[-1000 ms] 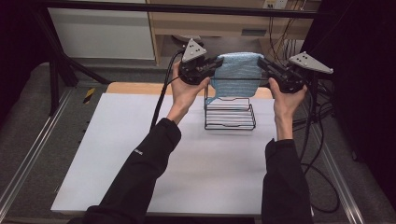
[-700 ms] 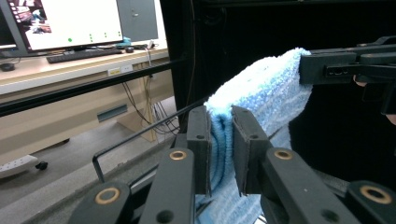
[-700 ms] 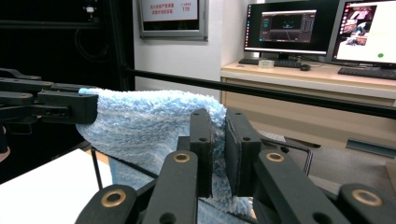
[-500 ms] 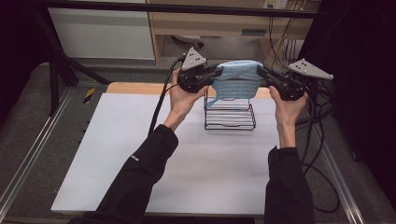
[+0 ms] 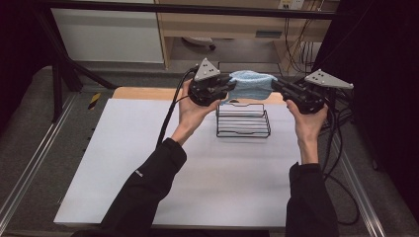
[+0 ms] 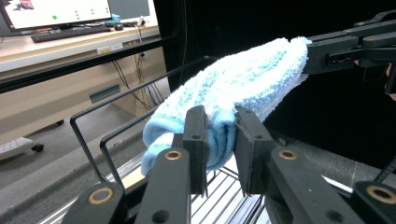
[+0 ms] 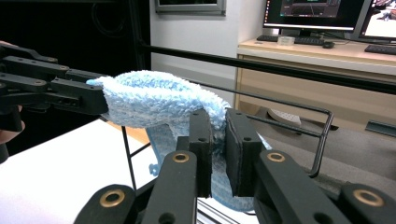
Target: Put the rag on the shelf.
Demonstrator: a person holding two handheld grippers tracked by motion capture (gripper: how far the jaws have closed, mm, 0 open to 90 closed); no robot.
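At the left of the high view, the person's left hand (image 5: 190, 111) reaches forward from a dark sleeve and holds the left tongs (image 5: 228, 87) raised above the white worktop (image 5: 148, 163), with the grey three-cornered plate on top and a black cable trailing down toward the person. These tongs are clamped on the left end of a light blue fluffy cloth (image 5: 251, 85); in the left gripper view the two black jaws pinch a fold of the cloth (image 6: 233, 88) between them, with the left tongs (image 6: 220, 140) closed narrowly around it.

The cloth hangs stretched between the two tongs, up in the air above a black wire rack (image 5: 243, 123) that stands on the worktop near its far edge. In the left gripper view the rack's wire frame (image 6: 116, 121) shows just beneath and behind the cloth.

To the right, the right tongs (image 5: 276, 85) grip the cloth's other end, held by the right hand (image 5: 309, 118). In the right gripper view the right tongs (image 7: 219, 140) are closed on the bunched cloth (image 7: 159, 100), part of which droops below the jaws, and the left tongs (image 7: 100, 100) hold its far end.
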